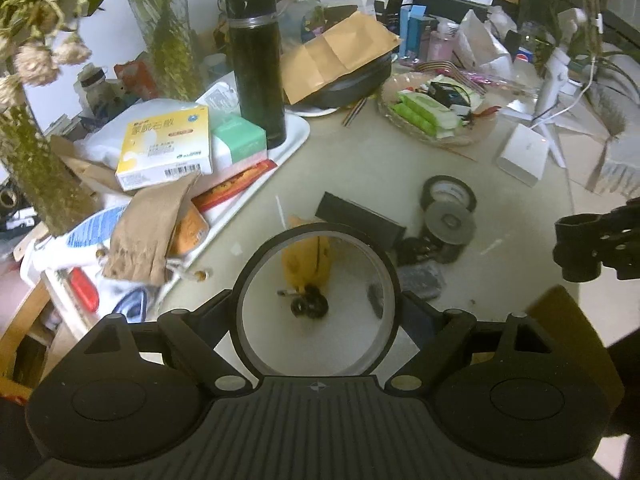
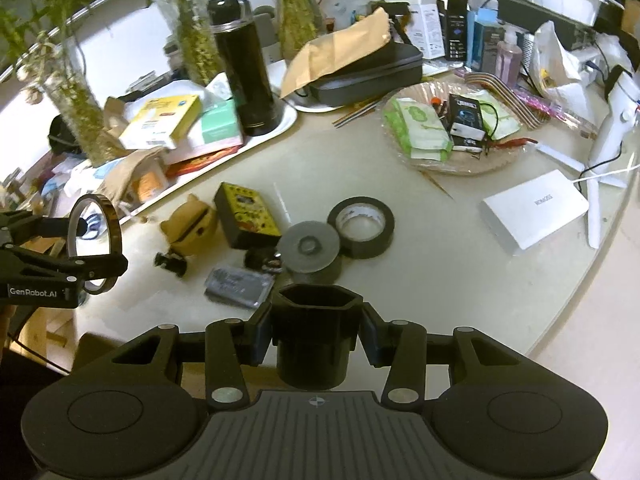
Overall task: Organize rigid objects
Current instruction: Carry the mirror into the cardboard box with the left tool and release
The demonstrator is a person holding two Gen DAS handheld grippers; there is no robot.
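My left gripper (image 1: 320,304) is shut on a large thin dark tape ring (image 1: 320,230), held upright above the table; the right wrist view shows that gripper (image 2: 94,246) and the ring (image 2: 116,226) at far left. My right gripper (image 2: 316,332) is shut on a black cup with a six-sided mouth (image 2: 316,344), also lifted; it appears at the right edge of the left wrist view (image 1: 574,254). Below on the table lie a black tape roll (image 2: 362,226), a grey roll (image 2: 310,250), a yellow-black box (image 2: 246,220), a yellow bear toy (image 2: 188,226) and a grey packet (image 2: 236,284).
A white tray (image 2: 288,122) at left carries a tall black flask (image 2: 244,76) and boxes. A round wicker plate (image 2: 448,166) of packets sits at back right, a white box (image 2: 536,210) near the table's right edge. Glass vases with plants crowd the back left.
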